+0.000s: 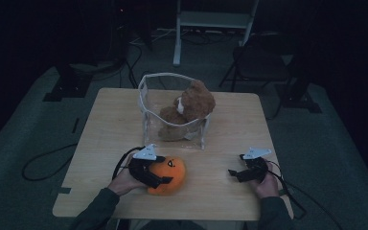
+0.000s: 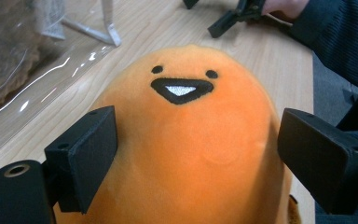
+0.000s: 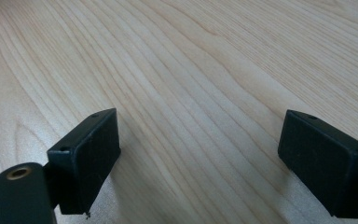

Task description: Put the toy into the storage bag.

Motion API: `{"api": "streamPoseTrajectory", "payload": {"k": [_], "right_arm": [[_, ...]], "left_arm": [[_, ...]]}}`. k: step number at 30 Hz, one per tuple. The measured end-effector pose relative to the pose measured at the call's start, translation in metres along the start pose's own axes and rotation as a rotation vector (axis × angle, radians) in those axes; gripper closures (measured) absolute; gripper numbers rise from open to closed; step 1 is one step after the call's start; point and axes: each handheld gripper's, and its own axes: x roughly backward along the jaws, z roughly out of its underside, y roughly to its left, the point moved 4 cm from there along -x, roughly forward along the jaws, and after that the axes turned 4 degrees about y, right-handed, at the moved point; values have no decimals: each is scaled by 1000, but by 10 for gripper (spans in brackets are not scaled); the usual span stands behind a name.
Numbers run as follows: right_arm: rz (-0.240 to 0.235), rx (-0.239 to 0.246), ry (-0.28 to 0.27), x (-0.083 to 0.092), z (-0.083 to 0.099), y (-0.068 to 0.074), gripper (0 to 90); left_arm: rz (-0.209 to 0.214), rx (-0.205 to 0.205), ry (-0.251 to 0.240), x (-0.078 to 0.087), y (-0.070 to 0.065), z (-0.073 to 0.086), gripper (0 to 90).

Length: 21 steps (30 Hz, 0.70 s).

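An orange round plush [image 1: 171,172] with a black embroidered face lies on the wooden table [image 1: 105,129] near the front edge. My left gripper [image 1: 162,180] straddles it from the left, held by a hand. In the left gripper view the plush [image 2: 186,112] sits between the wide-set black jaws of my left gripper [image 2: 198,149], and the pads stand at its sides without squeezing it. My right gripper [image 1: 235,173] rests at the front right, apart from the plush. In its own view my right gripper [image 3: 198,144] stands open over bare wood.
A clear plastic bag [image 1: 149,96] with white trim stands behind the plush, holding a brown teddy bear [image 1: 194,103]. Past the table's far edge are a white stand [image 1: 211,21] and a dark chair [image 1: 263,62]. Cables [image 1: 43,165] lie on the floor at left.
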Motion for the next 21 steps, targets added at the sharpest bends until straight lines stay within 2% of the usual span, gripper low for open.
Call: {"api": "streamPoseTrajectory", "payload": {"k": [6, 15, 21], "right_arm": [[0, 0, -1, 0, 0, 0, 119], [1, -2, -1, 0, 0, 0, 119], [1, -1, 0, 0, 0, 0, 119]], "left_arm": [[18, 41, -8, -2, 8, 5, 109], [1, 84, -4, -4, 18, 8, 103], [0, 108, 5, -5, 19, 8, 72]]}}
